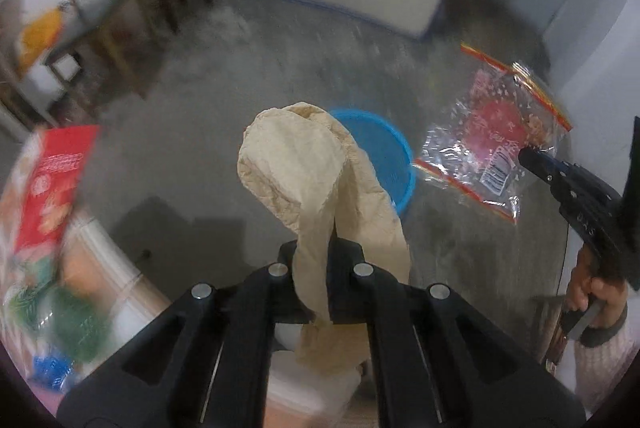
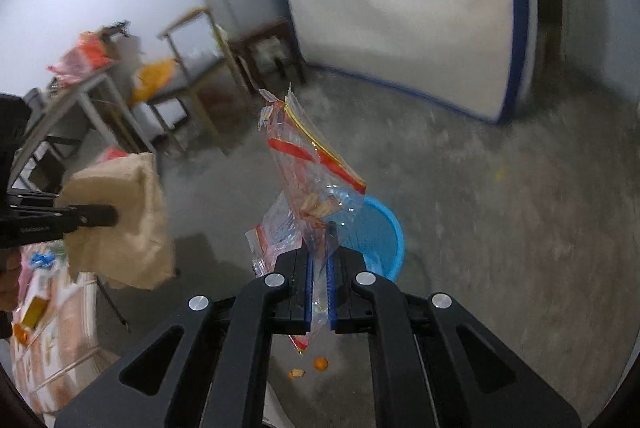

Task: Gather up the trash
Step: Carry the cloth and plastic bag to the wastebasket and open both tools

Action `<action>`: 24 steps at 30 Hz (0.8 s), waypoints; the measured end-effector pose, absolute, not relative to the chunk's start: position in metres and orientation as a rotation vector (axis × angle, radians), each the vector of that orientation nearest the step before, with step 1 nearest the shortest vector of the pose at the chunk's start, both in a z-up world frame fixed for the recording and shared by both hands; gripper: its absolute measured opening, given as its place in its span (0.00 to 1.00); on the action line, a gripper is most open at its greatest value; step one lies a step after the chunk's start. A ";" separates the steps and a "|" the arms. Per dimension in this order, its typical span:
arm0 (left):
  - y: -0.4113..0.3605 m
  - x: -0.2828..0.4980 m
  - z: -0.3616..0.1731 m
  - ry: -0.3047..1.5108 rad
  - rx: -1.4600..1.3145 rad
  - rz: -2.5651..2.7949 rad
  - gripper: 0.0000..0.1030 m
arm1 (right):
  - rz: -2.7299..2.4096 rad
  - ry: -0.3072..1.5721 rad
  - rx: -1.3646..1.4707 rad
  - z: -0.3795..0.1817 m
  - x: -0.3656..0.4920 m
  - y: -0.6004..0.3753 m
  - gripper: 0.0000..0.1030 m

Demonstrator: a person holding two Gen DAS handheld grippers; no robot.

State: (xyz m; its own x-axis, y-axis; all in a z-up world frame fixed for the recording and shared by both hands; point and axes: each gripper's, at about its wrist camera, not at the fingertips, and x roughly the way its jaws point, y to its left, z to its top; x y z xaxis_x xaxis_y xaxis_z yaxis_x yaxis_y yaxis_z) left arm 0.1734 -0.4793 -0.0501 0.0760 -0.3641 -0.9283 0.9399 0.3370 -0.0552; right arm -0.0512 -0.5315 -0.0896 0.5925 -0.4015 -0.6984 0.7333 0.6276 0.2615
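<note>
Both grippers are carrying pinched trash, the left gripper (image 1: 331,252) a brown paper bag (image 1: 304,171), the right gripper (image 2: 319,268) a clear wrapper (image 2: 304,187), toward the blue bin (image 1: 384,147) at frame centre, where each probably needs releasing.

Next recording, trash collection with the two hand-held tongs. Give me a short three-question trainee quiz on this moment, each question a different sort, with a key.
1. True or false: the left tongs are shut on a crumpled brown paper.
2. Multiple choice: what do the right tongs hold? A) an orange peel B) a clear plastic wrapper with red print C) a blue cloth
3. Fill in: the container on the concrete floor beyond both pairs of tongs is a ____ bin.

Key
1. True; the paper is pinched between the fingers and sticks up past them.
2. B, the plastic wrapper.
3. Blue.
</note>
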 end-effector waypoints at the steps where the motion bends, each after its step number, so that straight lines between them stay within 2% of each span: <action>1: -0.503 0.175 -0.072 1.119 0.713 -1.100 0.02 | -0.706 0.659 0.601 -0.100 -0.045 -0.541 0.06; 9: -0.599 0.188 -0.201 1.335 0.783 -0.997 0.02 | -0.732 0.807 0.762 -0.194 -0.011 -0.608 0.06; 14: -0.627 0.202 -0.246 1.405 0.720 -0.931 0.05 | -0.742 0.857 0.812 -0.235 0.020 -0.638 0.08; 15: -0.629 0.205 -0.251 1.407 0.700 -0.913 0.08 | -0.739 0.866 0.812 -0.242 0.027 -0.643 0.09; 16: -0.630 0.210 -0.254 1.404 0.679 -0.891 0.24 | -0.740 0.891 0.799 -0.253 0.036 -0.649 0.10; 17: -0.631 0.216 -0.253 1.397 0.669 -0.871 0.47 | -0.730 0.904 0.797 -0.259 0.042 -0.652 0.15; 18: -0.631 0.220 -0.252 1.381 0.654 -0.853 0.53 | -0.711 0.915 0.803 -0.267 0.048 -0.656 0.18; 20: -0.629 0.224 -0.247 1.359 0.616 -0.861 0.54 | -0.701 0.944 0.784 -0.283 0.058 -0.660 0.39; 24: -0.626 0.231 -0.230 1.346 0.564 -0.883 0.56 | -0.714 0.947 0.773 -0.290 0.061 -0.661 0.46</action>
State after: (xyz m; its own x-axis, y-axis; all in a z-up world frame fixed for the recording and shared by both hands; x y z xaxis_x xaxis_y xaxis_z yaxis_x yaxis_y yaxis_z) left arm 0.2311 -0.6257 -0.2302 -0.0099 -0.2168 -0.9762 0.8090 0.5720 -0.1353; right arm 0.0606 -0.6615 -0.2895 0.4064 -0.1898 -0.8938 0.8072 0.5330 0.2538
